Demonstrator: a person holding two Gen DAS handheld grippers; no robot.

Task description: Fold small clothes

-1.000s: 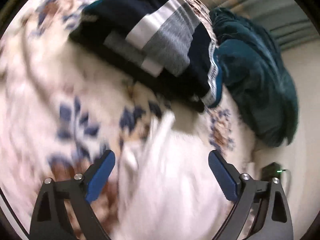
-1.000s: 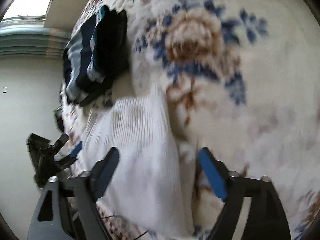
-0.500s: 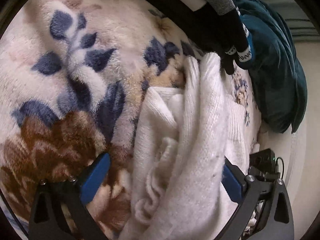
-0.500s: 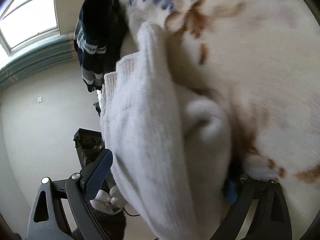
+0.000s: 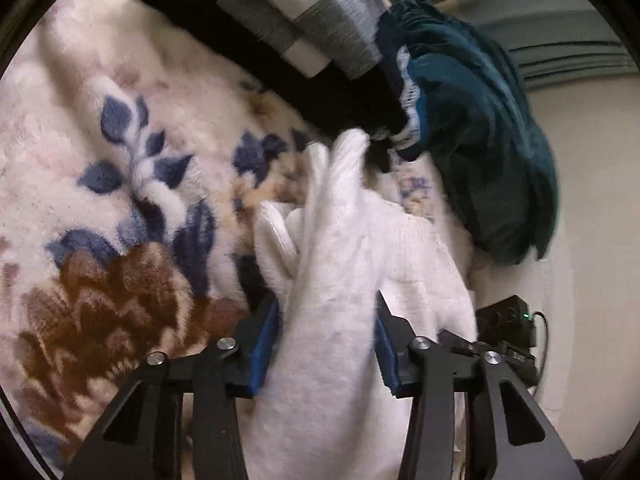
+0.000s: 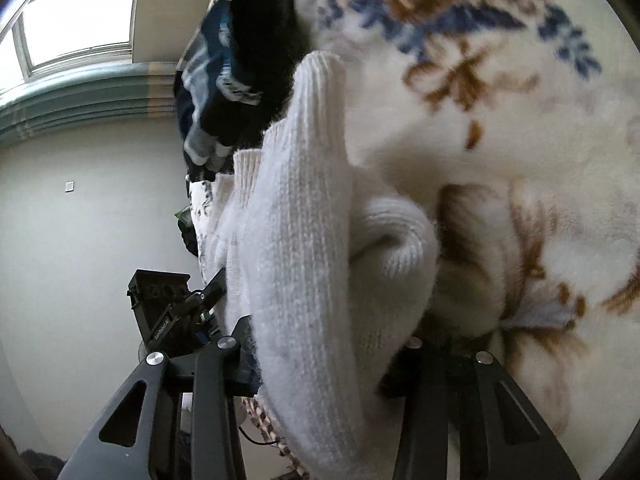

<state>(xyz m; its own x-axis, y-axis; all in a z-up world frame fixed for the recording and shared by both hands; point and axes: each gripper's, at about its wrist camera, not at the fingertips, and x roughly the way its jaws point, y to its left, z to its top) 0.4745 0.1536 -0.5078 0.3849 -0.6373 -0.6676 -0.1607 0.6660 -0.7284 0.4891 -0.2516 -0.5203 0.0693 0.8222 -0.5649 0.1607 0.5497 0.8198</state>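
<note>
A white knitted garment [image 5: 340, 264] lies bunched on a floral fleece blanket [image 5: 120, 168]. My left gripper [image 5: 326, 344] is shut on a thick fold of it, the blue pads pressed against both sides. In the right wrist view the same white knit [image 6: 304, 240] fills the centre, and my right gripper [image 6: 326, 356] is shut on its near end, its pads hidden by the cloth. The garment stretches away from both grippers toward a dark pile.
A folded dark striped garment [image 5: 304, 36] and a teal garment [image 5: 480, 152] lie at the far side of the blanket. The dark pile [image 6: 240, 72] sits by the bed edge. Beyond that edge are a black device [image 5: 508, 320], a wall and a window [image 6: 72, 16].
Both grippers came down over the white garment and went from wide open to shut on it. The cloth is now gathered and lifted into a ridge.
</note>
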